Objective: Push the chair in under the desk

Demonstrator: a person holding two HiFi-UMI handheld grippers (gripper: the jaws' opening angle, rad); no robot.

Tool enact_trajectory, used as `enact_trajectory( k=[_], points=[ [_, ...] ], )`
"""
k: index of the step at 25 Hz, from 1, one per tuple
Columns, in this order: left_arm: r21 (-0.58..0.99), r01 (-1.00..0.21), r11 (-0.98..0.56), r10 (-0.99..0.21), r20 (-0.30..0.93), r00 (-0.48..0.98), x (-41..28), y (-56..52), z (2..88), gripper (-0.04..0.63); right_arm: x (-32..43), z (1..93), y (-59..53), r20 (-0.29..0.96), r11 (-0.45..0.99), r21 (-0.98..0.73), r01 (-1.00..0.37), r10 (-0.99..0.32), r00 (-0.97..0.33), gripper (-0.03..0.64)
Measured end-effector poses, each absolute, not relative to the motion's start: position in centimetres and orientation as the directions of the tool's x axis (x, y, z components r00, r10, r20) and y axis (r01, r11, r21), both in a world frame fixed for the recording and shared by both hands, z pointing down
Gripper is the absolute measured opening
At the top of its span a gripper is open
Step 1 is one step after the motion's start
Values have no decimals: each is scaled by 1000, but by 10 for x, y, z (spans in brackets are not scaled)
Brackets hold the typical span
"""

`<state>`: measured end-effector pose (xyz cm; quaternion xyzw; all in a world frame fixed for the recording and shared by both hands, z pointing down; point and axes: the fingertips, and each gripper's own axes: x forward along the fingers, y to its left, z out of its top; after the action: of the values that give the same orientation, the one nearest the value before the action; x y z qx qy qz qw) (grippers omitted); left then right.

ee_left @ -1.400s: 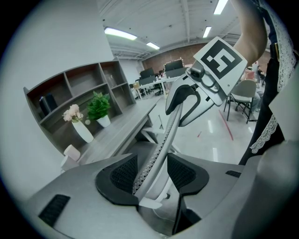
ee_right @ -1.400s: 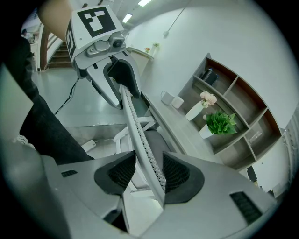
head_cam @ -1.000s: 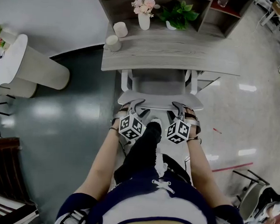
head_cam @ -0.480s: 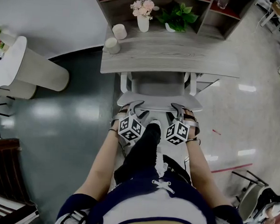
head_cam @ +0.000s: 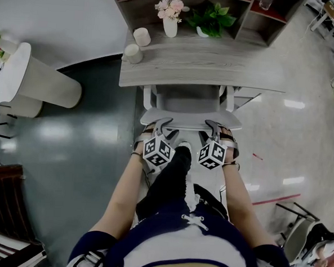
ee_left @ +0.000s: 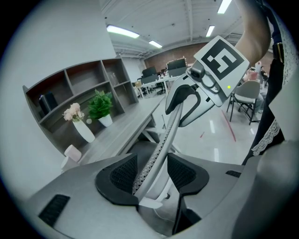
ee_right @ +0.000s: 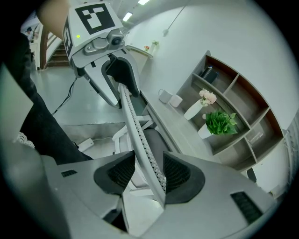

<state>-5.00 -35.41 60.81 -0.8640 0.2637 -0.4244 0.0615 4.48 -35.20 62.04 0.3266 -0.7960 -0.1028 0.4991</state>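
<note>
The grey chair (head_cam: 190, 99) stands with its seat partly under the wooden desk (head_cam: 216, 68). Its backrest top edge (head_cam: 190, 119) faces me. My left gripper (head_cam: 160, 125) straddles the left part of that edge and my right gripper (head_cam: 213, 128) the right part. In the left gripper view the perforated backrest rim (ee_left: 161, 142) runs between the open pads of my left gripper (ee_left: 152, 175), with a gap on the right side. In the right gripper view the same rim (ee_right: 135, 130) passes between the jaws of my right gripper (ee_right: 149, 175), with a gap on the left.
On the desk stand two pale cups (head_cam: 137, 45), a white vase of flowers (head_cam: 170, 18) and a potted plant (head_cam: 211, 15) below a shelf unit. A white round table (head_cam: 12, 75) is at the left. A person's dark leg (head_cam: 173, 175) is between the grippers.
Hardly anything differs: both grippers stay on the backrest edge and the chair keeps its place at the desk.
</note>
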Motion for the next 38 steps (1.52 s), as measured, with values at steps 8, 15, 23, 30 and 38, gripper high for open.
enact_trajectory(
  k=[8, 15, 23, 30, 38],
  points=[
    [-319, -408, -856, -501, 708, 497, -49, -354, 609, 206, 44, 618, -350, 727, 767, 481, -425, -620, -297, 170],
    [-256, -536, -805, -555, 647, 523, -49, -347, 581, 206, 43, 587, -336, 678, 745, 382, -547, -628, -381, 164],
    [-92, -768, -633, -722, 429, 543, -54, -338, 514, 11, 44, 528, -326, 481, 596, 88, -798, -727, -489, 11],
    [134, -804, -579, -725, 365, 583, -47, -302, 494, 9, 48, 491, -300, 351, 521, -177, -835, -759, -549, 9],
    [182, -811, -555, -749, 313, 583, -47, -257, 478, 9, 46, 477, -254, 314, 528, -198, -826, -764, -564, 9]
  ],
)
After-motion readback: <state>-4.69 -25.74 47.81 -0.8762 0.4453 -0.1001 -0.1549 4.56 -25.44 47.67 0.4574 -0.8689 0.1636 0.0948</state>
